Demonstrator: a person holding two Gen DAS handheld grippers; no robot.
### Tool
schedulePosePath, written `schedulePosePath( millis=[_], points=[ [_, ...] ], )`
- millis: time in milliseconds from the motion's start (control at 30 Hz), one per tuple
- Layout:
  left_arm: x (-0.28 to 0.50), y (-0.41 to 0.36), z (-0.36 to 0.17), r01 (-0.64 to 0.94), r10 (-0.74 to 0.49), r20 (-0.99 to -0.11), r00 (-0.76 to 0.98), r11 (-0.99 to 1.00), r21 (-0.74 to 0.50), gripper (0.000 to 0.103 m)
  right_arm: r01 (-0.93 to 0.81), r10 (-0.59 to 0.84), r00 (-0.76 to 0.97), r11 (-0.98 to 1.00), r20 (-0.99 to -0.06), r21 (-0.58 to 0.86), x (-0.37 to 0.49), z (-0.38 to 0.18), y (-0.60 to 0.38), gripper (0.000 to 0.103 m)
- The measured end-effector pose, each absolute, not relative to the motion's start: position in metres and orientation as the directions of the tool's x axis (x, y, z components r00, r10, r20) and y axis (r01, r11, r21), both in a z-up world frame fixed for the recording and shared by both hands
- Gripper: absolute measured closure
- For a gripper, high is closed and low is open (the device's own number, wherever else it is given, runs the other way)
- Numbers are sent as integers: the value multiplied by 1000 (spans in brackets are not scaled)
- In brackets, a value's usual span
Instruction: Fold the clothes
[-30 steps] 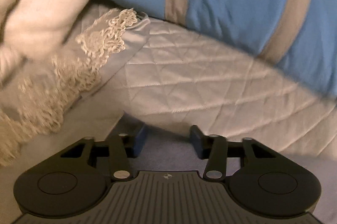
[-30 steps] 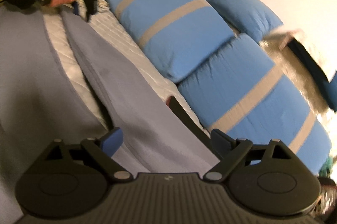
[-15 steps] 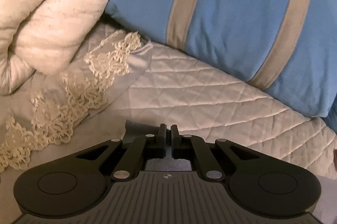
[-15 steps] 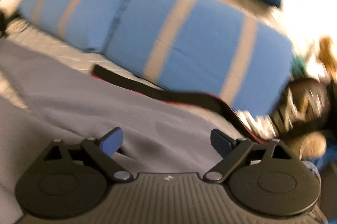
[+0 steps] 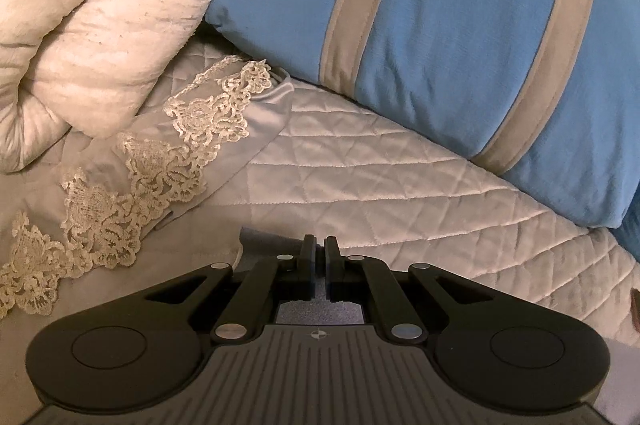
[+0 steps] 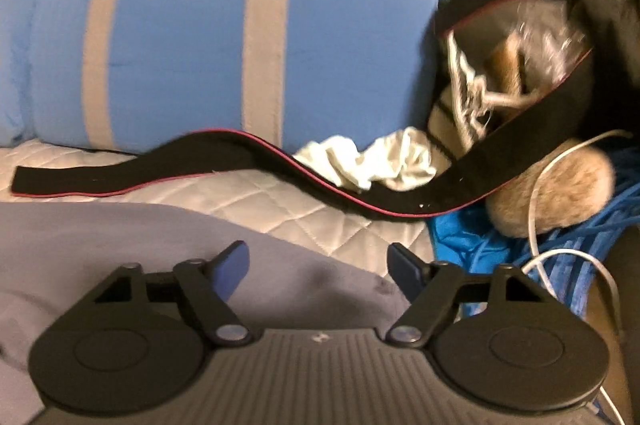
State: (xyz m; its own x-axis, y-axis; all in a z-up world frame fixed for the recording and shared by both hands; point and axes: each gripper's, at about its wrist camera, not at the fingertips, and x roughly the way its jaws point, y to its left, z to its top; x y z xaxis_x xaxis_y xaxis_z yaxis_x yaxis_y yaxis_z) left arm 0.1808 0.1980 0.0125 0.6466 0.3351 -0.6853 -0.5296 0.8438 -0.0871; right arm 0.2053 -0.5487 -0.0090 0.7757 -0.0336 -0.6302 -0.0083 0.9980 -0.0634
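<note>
Both grippers worked at a flat grey-lilac garment spread on a white quilted bed cover. Left gripper [image 5: 319, 257] had its jaws pressed together, and a corner of the grey-lilac garment [image 5: 256, 245] showed just beside and beneath them; it appeared to be pinching that corner, though the cloth between the pads was mostly hidden. Right gripper [image 6: 318, 263] hung over another stretch of the same garment [image 6: 120, 241] near its far edge, its jaws wide apart but closing, with cloth under them and nothing yet pinched.

The bed cover [image 5: 360, 177] carried clutter close to the work. A satin cloth with a cream lace border [image 5: 160, 161] lay near the left gripper, partly under a rolled cream quilt [image 5: 92, 37]. A blue pillow with grey stripes [image 5: 460, 45] sat behind. In the right wrist view a long black strap edged in red [image 6: 248, 161] ran across the bed just beyond the garment's edge, with a crumpled white cloth [image 6: 372, 161] touching it.

Judged from this, the main risk was the right gripper closing on too little cloth, or on a single layer off the corner, so the fold would come out skewed. Reaching further could also snag the strap and drag it along.
</note>
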Motion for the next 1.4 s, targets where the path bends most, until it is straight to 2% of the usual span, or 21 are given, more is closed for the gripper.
schedulePosePath(
  millis=[100, 167, 200, 233, 300, 533, 633, 833, 933, 1133, 1400],
  points=[
    [181, 198, 12, -528, 336, -685, 646, 845, -83, 99, -9, -26, 726, 999, -687, -47, 228, -31, -554, 30],
    [182, 197, 11, -524, 336, -684, 647, 848, -79, 99, -15, -5, 715, 1000, -699, -22, 233, -42, -557, 42],
    [181, 197, 11, -521, 334, -682, 650, 849, -81, 99, -17, 14, 714, 1000, -700, 3, 234, -44, -558, 55],
    [181, 197, 11, -518, 332, -679, 654, 851, -83, 99, -19, 28, 718, 1000, -695, 20, 233, -44, -558, 75],
    [180, 199, 11, -518, 326, -676, 661, 850, -96, 99, -15, 29, 729, 1000, -684, 26, 231, -41, -558, 99],
    [158, 213, 27, -492, 257, -642, 722, 844, -215, 100, -5, 35, 814, 999, -580, 53, 206, -19, -561, 101],
    [139, 213, 39, -401, 205, -594, 778, 890, -219, 100, -31, 34, 857, 999, -515, 15, 178, 0, -554, 101],
    [83, 234, 55, -221, 15, -506, 863, 910, -350, 100, -97, 78, 923, 995, -378, -32, 94, 33, -552, 101],
    [52, 241, 54, -173, -17, -486, 874, 923, -343, 100, -118, 91, 940, 991, -330, -64, 42, 41, -553, 101],
    [-4, 255, 40, -113, -78, -469, 879, 924, -366, 100, -144, 109, 940, 986, -323, -86, -36, 33, -568, 101],
    [-42, 268, 26, -106, -107, -518, 849, 925, -365, 96, -172, 137, 903, 984, -408, -52, -80, 1, -579, 98]
  ],
)
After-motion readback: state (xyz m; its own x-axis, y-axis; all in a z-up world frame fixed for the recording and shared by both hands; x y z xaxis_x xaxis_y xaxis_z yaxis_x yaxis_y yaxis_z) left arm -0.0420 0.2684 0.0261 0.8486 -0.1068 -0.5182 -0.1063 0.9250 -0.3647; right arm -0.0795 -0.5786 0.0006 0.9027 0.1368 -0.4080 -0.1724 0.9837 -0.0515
